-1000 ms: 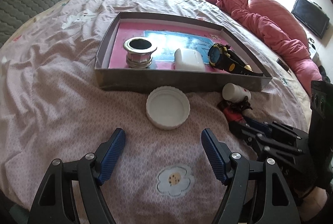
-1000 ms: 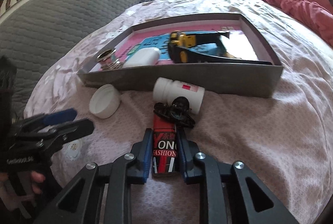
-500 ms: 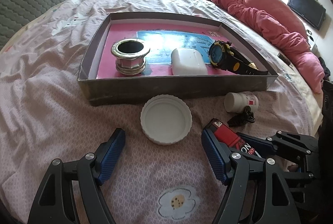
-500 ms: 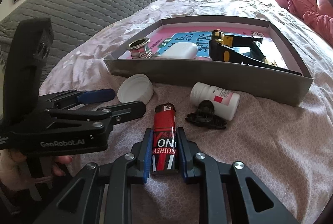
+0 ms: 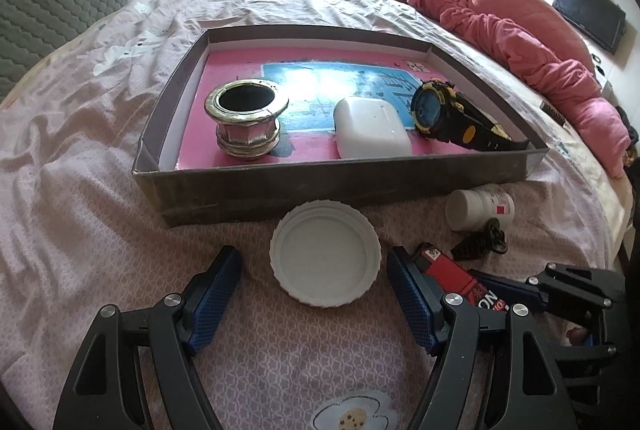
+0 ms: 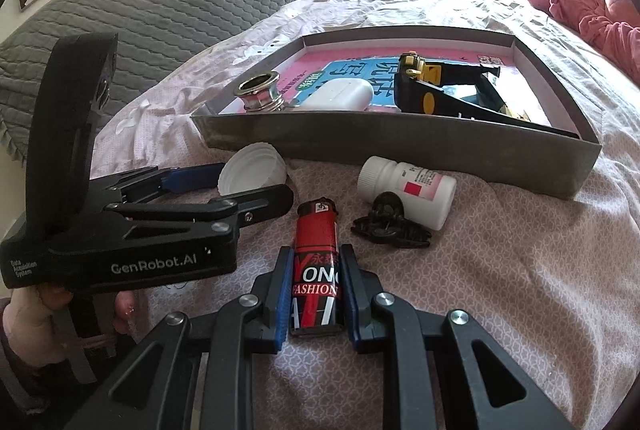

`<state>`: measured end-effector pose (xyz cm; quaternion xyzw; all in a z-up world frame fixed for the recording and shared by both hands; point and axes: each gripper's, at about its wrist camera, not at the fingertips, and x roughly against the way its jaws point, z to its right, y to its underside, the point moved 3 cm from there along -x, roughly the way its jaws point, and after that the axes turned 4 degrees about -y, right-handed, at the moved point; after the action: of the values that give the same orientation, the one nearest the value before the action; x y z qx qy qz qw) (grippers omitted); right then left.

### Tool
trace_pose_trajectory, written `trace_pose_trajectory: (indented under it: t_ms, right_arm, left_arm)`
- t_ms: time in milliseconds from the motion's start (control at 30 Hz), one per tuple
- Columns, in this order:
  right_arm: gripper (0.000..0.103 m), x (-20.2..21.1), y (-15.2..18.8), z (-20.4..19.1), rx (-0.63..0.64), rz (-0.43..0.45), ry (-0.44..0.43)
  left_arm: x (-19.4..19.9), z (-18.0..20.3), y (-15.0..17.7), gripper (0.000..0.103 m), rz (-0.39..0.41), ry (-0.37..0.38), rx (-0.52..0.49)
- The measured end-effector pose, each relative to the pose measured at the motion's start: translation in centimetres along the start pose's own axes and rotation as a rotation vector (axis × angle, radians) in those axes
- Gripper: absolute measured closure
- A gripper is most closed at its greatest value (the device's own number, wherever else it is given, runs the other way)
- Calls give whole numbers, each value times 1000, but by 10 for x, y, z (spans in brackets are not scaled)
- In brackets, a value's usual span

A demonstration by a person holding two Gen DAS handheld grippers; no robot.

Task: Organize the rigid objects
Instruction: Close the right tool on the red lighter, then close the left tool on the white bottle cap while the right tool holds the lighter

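- Since a second ago: the left gripper [image 5: 314, 280] has crept forward over the bedspread [image 5: 80, 158]; the white lid [image 5: 325, 253], then well ahead of its tips, now sits between them. Its jaws were wide then and are equally wide now.
- The right gripper [image 6: 314, 284] has barely shifted; it stays clamped on the red lighter [image 6: 316, 266], same narrow gap as before.
- Left gripper: jaws spread wide, blue pads [image 5: 216, 296] clear of the lid on both sides, nothing gripped.
- Lid lies flat, hollow side up, just in front of the tray's [image 5: 320, 186] near wall, apart from it by a thin strip of cloth.
- Lighter: long axis runs straight along the right gripper's fingers, metal head pointing away towards the tray, base back between the pads. It lies low on the bedspread; whether it is lifted I cannot tell.
- Beside the lighter's head, to its right: black hair clip [image 6: 390, 226], touching the white pill bottle [image 6: 408, 188], which lies on its side, cap end to the left, long axis roughly parallel with the tray wall.
- In the tray, near edge, left to right: metal fitting [image 5: 247, 120] upright with mouth up, white earbud case [image 5: 370, 128], black-and-yellow watch [image 5: 444, 114] propped against the right wall.
- Open room: the tray's far half is bare. Open bedspread left of the lid; on its right, the lighter and right gripper crowd close.
- A hand [image 6: 28, 314] grips the left handle, seen in the right view.
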<state>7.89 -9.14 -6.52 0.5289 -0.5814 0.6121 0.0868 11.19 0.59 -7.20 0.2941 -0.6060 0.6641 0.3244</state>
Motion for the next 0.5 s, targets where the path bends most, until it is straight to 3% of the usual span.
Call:
trace_pose_trajectory:
  t_ms: [167, 333, 500]
  right_arm:
    - [80, -1, 0, -1, 8, 3, 6]
    - [80, 1, 0, 0, 6, 9, -4]
    - [80, 4, -1, 0, 6, 13, -9]
  left_arm:
    - [-2, 0, -2, 27, 8, 3, 2]
    - [1, -2, -4, 51, 19, 12, 9]
    - [4, -4, -3, 51, 20, 29, 29]
